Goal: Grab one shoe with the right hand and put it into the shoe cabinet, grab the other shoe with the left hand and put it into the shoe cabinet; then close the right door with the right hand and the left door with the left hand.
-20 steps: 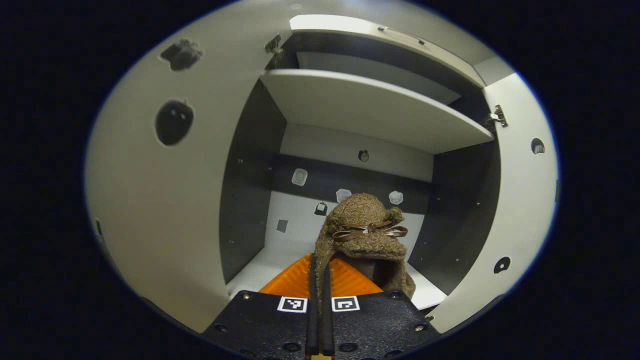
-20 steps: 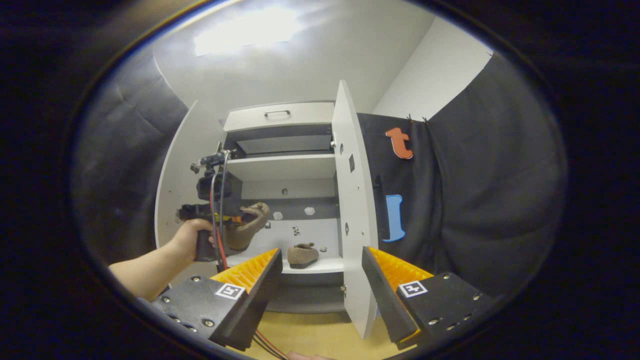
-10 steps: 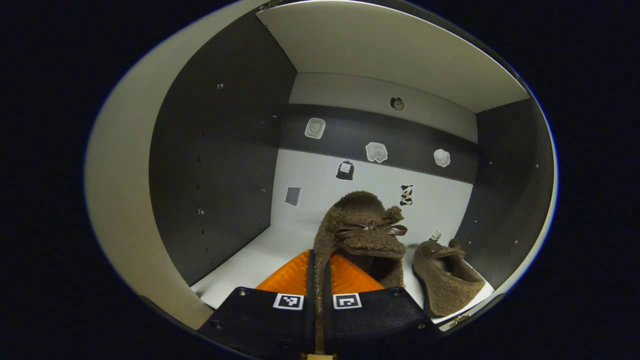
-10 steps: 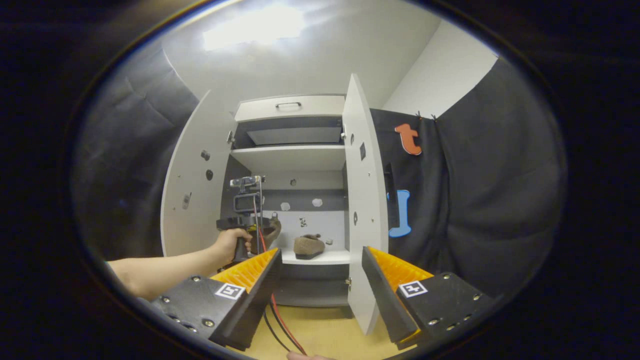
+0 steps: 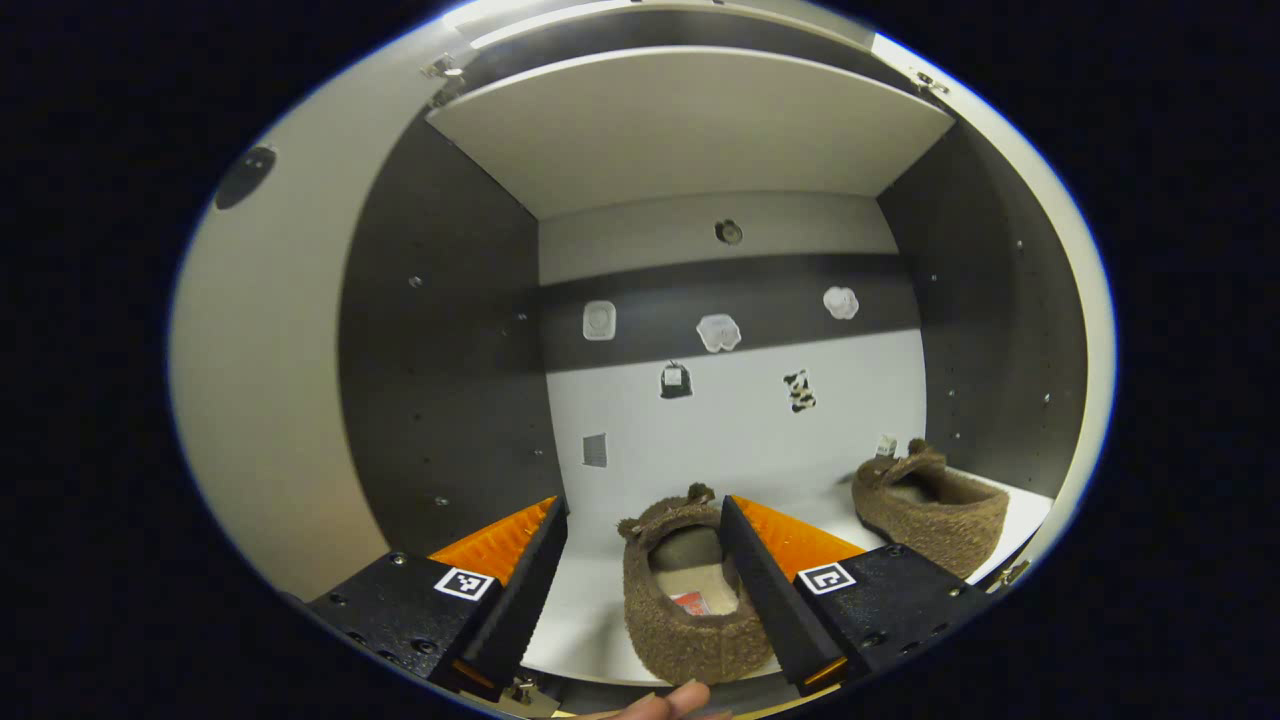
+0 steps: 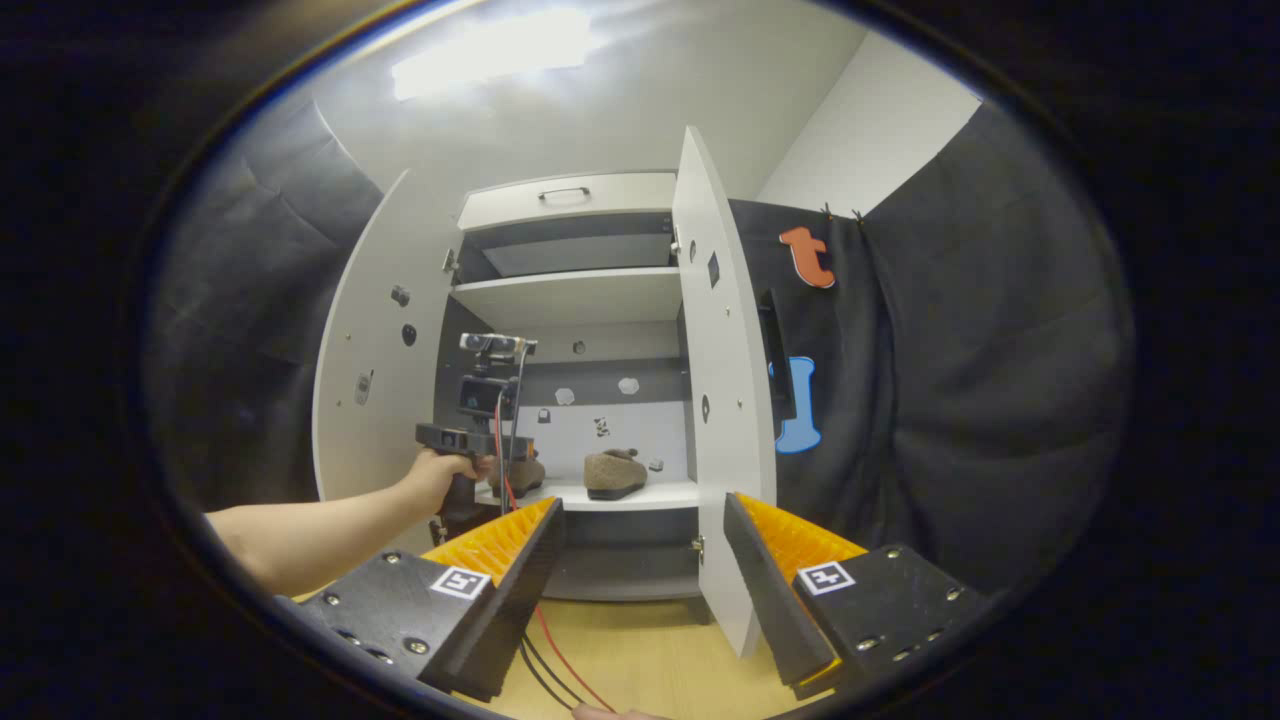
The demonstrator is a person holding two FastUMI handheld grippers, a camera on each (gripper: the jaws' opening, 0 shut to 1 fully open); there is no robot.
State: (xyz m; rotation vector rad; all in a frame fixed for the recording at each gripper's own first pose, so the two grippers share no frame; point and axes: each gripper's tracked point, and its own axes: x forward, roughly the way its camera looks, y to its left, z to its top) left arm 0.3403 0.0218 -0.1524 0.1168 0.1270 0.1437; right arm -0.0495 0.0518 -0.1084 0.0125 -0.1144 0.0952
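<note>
Two fuzzy brown shoes rest on the lower shelf (image 5: 590, 610) of the white shoe cabinet (image 6: 570, 190). In the left gripper view one shoe (image 5: 690, 600) lies between the fingers of my left gripper (image 5: 642, 530), which is open and apart from it. The other shoe (image 5: 930, 505) sits at the shelf's right end. In the right gripper view my right gripper (image 6: 642, 535) is open and empty, back from the cabinet. Farther off there, a hand holds the left gripper (image 6: 480, 435) at the shelf, partly hiding the left shoe (image 6: 520, 475); the right shoe (image 6: 615, 472) shows fully.
Both cabinet doors stand open: the left door (image 6: 375, 340) beside the person's forearm (image 6: 310, 525), the right door (image 6: 725, 400) edge-on just ahead of my right gripper. An upper shelf (image 6: 570, 295) and a drawer handle (image 6: 563, 191) sit above. Wooden floor (image 6: 640, 660) lies below.
My left gripper opened and let go of the shoe, which now rests on the lower shelf. The gripper drew back slightly. The right gripper barely shifted.
</note>
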